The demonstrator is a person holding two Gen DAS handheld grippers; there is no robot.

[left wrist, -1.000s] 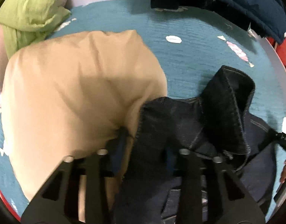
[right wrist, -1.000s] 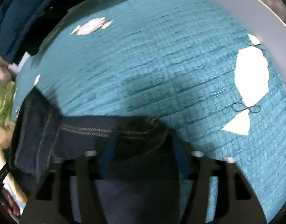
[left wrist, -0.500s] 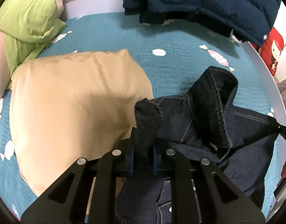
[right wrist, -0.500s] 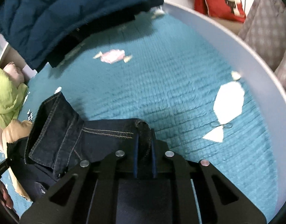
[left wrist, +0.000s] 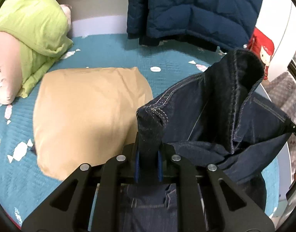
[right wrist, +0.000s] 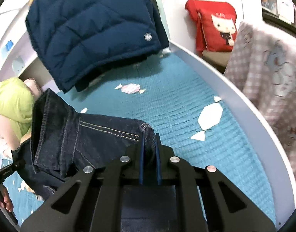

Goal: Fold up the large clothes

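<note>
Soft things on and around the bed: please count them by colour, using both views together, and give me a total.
Dark blue: 2, the denim jeans and the puffer jacket
Tan: 1, the pillow
Green: 1, the blanket
Red: 1, the cartoon cushion
Pink: 1, the checked fabric
Total: 6

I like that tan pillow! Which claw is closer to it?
Left. The left claw, shut on the jeans, sits right beside the tan pillow. The right claw grips the jeans' other end, farther away, where the pillow barely shows.
</note>
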